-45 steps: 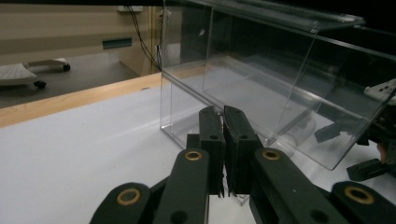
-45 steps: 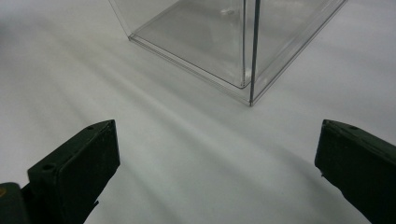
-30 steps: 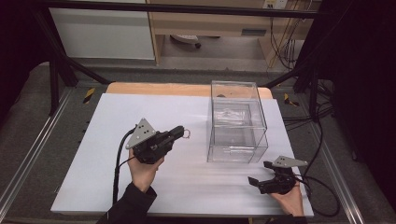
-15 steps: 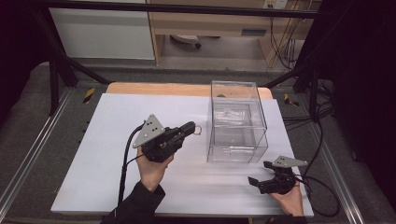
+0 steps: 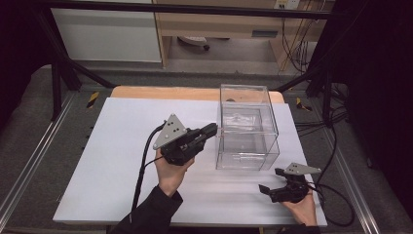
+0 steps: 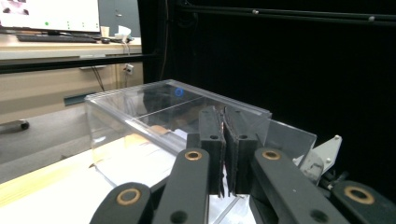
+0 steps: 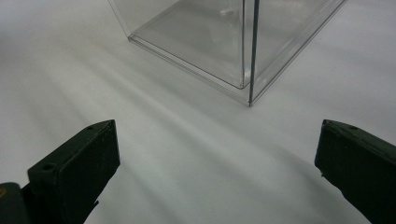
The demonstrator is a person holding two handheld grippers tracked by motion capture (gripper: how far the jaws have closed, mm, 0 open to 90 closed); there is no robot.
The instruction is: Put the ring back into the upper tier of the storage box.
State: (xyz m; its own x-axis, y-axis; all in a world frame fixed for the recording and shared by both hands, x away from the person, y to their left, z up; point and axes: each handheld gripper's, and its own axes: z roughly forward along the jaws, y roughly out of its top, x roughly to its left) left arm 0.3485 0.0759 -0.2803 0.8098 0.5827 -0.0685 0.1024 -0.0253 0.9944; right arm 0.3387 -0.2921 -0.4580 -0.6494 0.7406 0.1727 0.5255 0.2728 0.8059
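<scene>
We hold the left gripper (image 5: 214,130) with its black jaws clenched tight against each other, tips just at the near-left wall of the clear, square-sided plastic box (image 5: 248,127) — something thin and small may be pinched between the pads, but we cannot make it out. In the left gripper view the box (image 6: 140,116) stands right ahead of the closed jaws, its top rim at about their height. Our right gripper (image 5: 272,191) rests low on the white table sheet (image 5: 107,161) with its jaws spread wide and nothing between them; the box's near corner (image 7: 250,70) lies ahead of them, well apart.

The risk we see is the left tips nudging the wall: the box looks light and sits loose on a smooth sheet, so a push from the side would likely slide or tip it, since the right gripper is not bracing it. If anything is pinched, lifting too low could catch it on the rim.

The box is transparent with thin glossy walls, upright and open at the top; we see faint reflections inside — whether it holds anything, we cannot tell.
</scene>
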